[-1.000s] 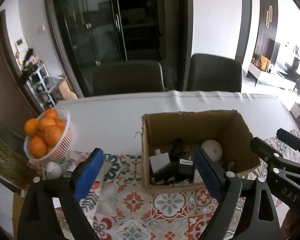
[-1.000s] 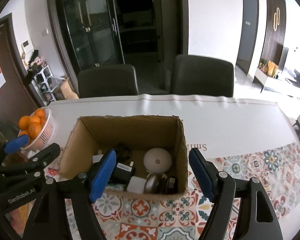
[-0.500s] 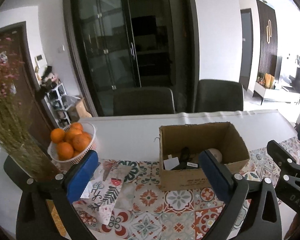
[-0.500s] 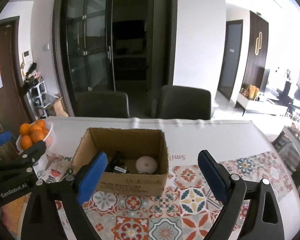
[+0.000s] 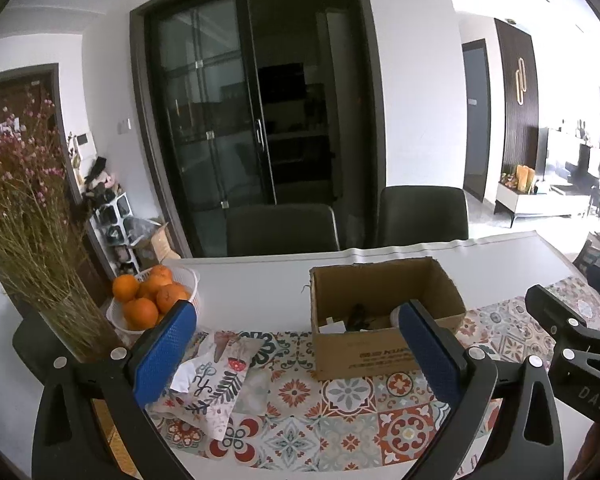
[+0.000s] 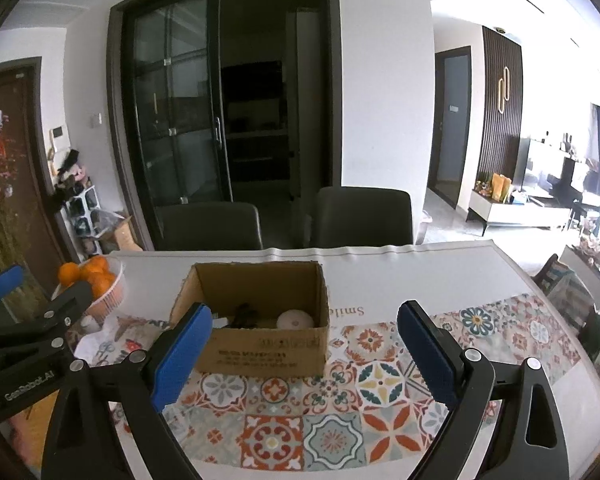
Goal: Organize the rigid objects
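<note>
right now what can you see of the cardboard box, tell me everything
The cardboard box is plain brown corrugated card, open-topped with rough cut edges and faint dark print on its near wall. It stands upright on the patterned tile mat, its back part on the white table cover. Inside lie a round white item, dark tangled things and a white piece. Neither gripper touches it.

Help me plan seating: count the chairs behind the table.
2. One dark chair sits behind the table's far edge, left of centre; the other chair stands to its right. More may sit outside the view.
</note>
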Demonstrator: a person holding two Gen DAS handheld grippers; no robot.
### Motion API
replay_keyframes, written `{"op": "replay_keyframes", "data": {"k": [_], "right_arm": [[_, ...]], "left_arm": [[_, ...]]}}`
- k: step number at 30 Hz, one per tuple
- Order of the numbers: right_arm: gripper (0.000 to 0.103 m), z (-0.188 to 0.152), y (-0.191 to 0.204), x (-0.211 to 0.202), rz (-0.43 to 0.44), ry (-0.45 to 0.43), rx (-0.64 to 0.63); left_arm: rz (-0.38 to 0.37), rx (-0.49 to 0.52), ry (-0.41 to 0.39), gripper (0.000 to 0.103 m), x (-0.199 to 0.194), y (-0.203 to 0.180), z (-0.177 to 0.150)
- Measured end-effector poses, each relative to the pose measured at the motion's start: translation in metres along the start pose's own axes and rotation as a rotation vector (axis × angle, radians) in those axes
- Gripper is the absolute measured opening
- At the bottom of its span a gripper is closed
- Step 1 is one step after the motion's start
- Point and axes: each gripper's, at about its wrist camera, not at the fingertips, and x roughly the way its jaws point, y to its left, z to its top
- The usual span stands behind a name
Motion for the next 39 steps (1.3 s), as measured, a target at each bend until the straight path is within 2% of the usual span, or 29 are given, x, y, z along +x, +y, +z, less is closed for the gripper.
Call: {"op": "replay_keyframes", "data": {"k": [16,27,39], "right_arm": [[0.095,-0.016,0.003,-0.033,0.019,-0.026,-0.004],[0.095,-0.017,0.010,-0.048,0.014,-0.054,-0.011],[0.095,-0.016,0.012,-0.052,0.012,-0.061,-0.008]], "left_arm": [[-0.010,-0.022,-0.035,0.103,-0.034,0.010,-0.017],[-0.011,-0.022,-0.066,0.103,-0.046,0.018,-0.018],[-0.032,-0.026,-0.063,0.103,-0.048,0.020,-0.017]]}}
